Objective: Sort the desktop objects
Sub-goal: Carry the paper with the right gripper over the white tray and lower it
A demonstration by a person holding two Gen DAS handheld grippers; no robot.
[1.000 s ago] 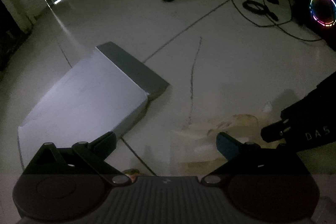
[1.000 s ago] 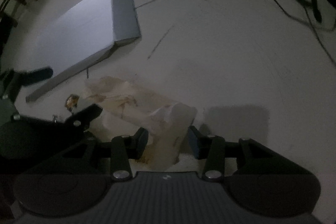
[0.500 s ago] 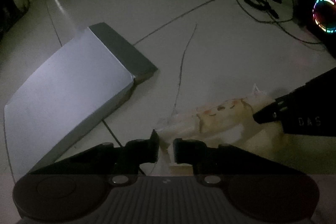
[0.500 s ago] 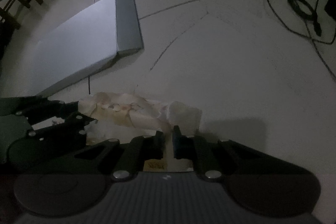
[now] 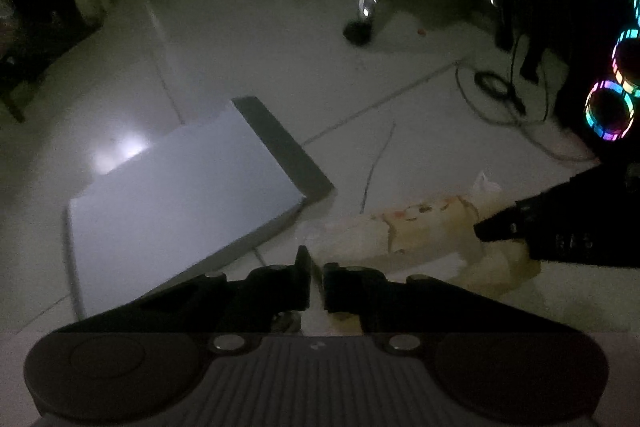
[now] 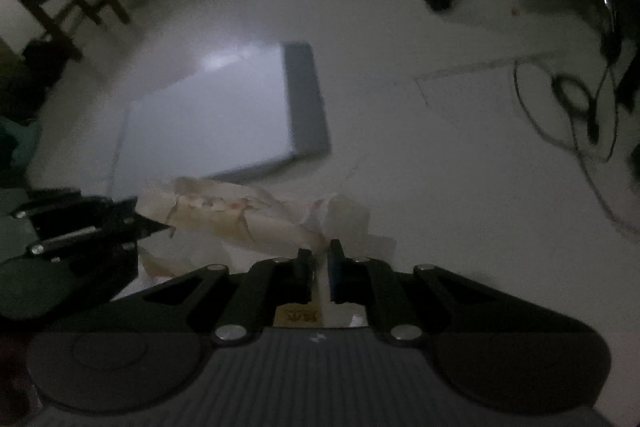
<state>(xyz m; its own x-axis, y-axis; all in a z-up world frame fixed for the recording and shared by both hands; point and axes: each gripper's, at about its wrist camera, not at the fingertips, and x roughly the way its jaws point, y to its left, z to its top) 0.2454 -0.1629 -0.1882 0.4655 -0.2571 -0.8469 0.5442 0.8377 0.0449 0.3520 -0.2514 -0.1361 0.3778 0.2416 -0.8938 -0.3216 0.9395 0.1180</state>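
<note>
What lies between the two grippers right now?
The crumpled paper bag spans the gap, the left gripper shut on one end and the right gripper on the other; both wrist views show it.

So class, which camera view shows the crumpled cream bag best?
The left wrist view: the bag stretches sideways between the left gripper and the right gripper, its printed face visible. The right wrist view shows the bag blurrier, its near end hidden behind the fingers.
</note>
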